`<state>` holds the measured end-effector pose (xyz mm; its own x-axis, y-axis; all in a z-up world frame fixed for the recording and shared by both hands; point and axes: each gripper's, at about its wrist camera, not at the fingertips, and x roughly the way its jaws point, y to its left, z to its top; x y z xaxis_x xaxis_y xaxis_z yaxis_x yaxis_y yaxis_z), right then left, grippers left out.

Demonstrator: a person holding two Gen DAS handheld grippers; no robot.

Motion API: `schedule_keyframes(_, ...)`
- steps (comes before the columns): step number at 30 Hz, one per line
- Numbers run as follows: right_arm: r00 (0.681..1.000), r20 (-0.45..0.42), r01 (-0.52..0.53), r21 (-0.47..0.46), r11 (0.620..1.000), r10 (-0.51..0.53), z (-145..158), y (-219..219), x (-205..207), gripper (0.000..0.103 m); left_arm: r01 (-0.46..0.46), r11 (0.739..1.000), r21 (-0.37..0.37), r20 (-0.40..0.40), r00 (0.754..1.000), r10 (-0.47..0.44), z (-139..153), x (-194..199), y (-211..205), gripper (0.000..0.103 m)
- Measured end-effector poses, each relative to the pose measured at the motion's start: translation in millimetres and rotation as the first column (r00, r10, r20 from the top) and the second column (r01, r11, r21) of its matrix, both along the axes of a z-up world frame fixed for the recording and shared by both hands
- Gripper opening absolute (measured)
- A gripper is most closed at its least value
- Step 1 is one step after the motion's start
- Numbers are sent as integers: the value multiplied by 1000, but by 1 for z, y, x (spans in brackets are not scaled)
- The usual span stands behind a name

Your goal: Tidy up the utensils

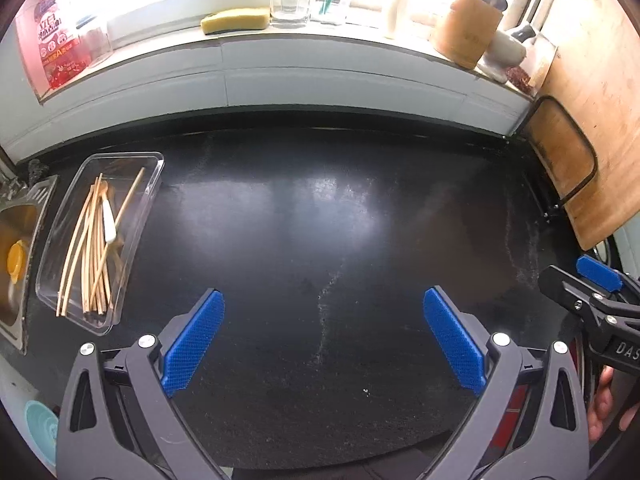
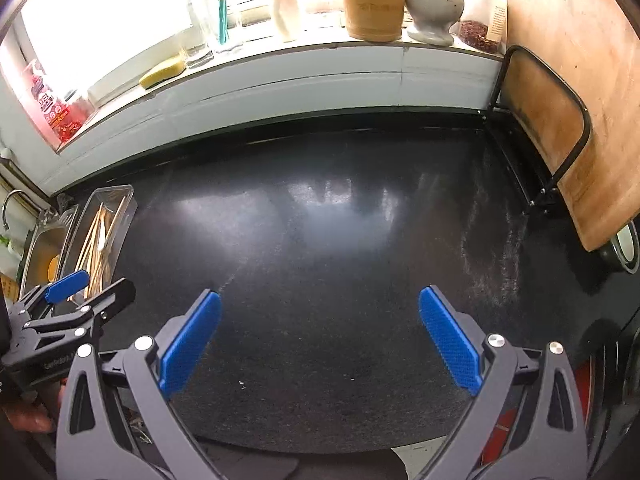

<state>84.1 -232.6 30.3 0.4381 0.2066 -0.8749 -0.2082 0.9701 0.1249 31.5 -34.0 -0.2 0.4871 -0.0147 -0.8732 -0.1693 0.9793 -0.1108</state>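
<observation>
both grippers, left (image 1: 323,336) and right (image 2: 319,338), hover spread wide and empty over the counter (image 1: 320,208). the chopsticks (image 1: 94,252) lie gathered in the clear tray (image 1: 154,160) at the counter's left edge beside the sink (image 1: 16,216), likely sorted already.

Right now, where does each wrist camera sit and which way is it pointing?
Left wrist: on the open left gripper, facing the windowsill across the black counter; a hand shows at far right.
Right wrist: on the open right gripper, facing likewise; the left gripper enters at left.
Shared: clear tray of chopsticks, bamboo holder, cutting board.
</observation>
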Motion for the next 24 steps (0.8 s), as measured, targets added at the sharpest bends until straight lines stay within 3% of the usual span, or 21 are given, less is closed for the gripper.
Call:
schedule_keyframes(12,997,4,-81,22,996,81,3,0,-1,96,-52,998,38,-37,998,54,0,-5,-10,97)
schedule_keyframes(24,996,-19,-85,25,996,85,-3,10,-1,96,-57,996,64,-48,997,60,0,-5,-2,97)
